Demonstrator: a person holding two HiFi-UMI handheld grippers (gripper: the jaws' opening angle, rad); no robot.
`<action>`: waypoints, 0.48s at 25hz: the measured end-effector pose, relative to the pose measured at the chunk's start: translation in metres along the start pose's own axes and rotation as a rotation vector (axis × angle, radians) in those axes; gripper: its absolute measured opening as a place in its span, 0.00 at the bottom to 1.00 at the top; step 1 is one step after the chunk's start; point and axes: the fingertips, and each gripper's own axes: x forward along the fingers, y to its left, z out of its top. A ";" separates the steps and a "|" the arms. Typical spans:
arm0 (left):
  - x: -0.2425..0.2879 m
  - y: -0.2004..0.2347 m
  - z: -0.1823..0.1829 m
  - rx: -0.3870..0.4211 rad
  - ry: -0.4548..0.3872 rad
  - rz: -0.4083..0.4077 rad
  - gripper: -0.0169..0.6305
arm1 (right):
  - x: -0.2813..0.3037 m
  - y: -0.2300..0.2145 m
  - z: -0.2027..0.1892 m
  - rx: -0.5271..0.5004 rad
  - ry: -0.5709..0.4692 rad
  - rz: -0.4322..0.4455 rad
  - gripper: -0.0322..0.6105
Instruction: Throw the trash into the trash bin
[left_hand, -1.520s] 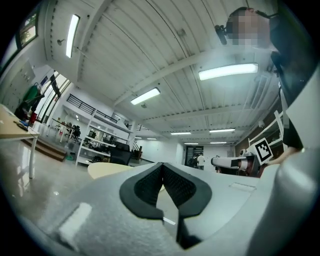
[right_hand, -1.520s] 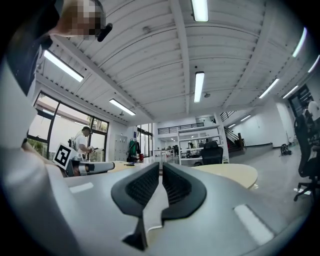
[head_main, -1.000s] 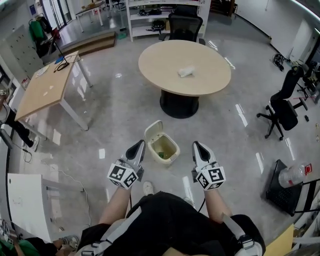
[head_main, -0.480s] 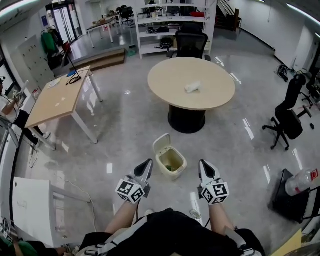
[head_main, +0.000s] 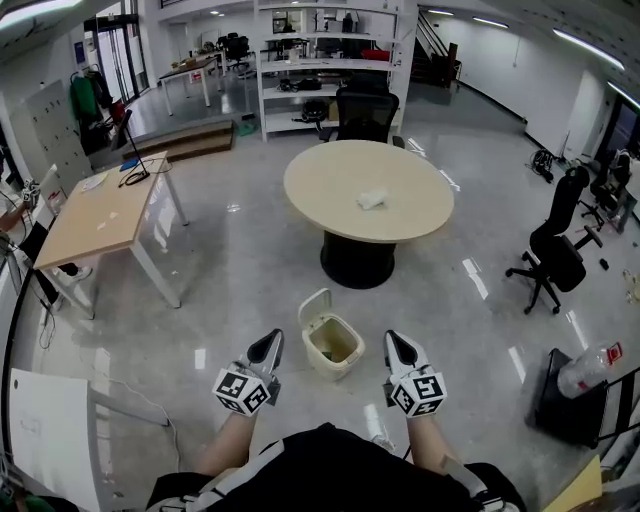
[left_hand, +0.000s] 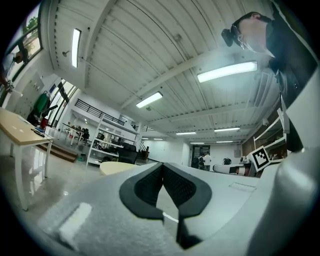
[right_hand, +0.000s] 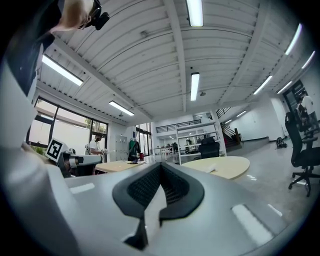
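Note:
A small cream trash bin (head_main: 345, 358) stands on the glossy floor with its lid (head_main: 315, 304) flipped open; I cannot make out what is inside. My left gripper (head_main: 270, 342) hangs just left of it and my right gripper (head_main: 396, 342) just right of it. Both point forward, level, toward the room. In the left gripper view (left_hand: 162, 165) and the right gripper view (right_hand: 161, 165) the dark pads meet at the tips with nothing between them. A crumpled white piece of trash (head_main: 371, 200) lies on the round beige table (head_main: 330, 190) beyond the bin.
A rectangular wooden desk (head_main: 100, 215) stands at the left. A black office chair (head_main: 553, 250) is at the right, another (head_main: 365, 112) behind the round table. White shelves (head_main: 330, 62) line the back. A plastic bottle (head_main: 588, 366) lies at the lower right.
The head view has tipped up, so the bin, table and grippers sit lower in the picture and more of the far room shows. Both grippers stay shut on either side of the bin.

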 end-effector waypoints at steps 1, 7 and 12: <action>-0.002 0.002 0.001 -0.001 -0.001 -0.002 0.03 | 0.004 0.004 0.002 -0.004 -0.001 0.003 0.06; -0.009 0.016 0.001 0.006 -0.007 0.011 0.03 | 0.018 0.015 0.001 -0.013 0.001 0.022 0.06; -0.008 0.026 0.006 0.007 -0.015 0.017 0.03 | 0.023 0.015 0.003 -0.018 -0.001 0.009 0.06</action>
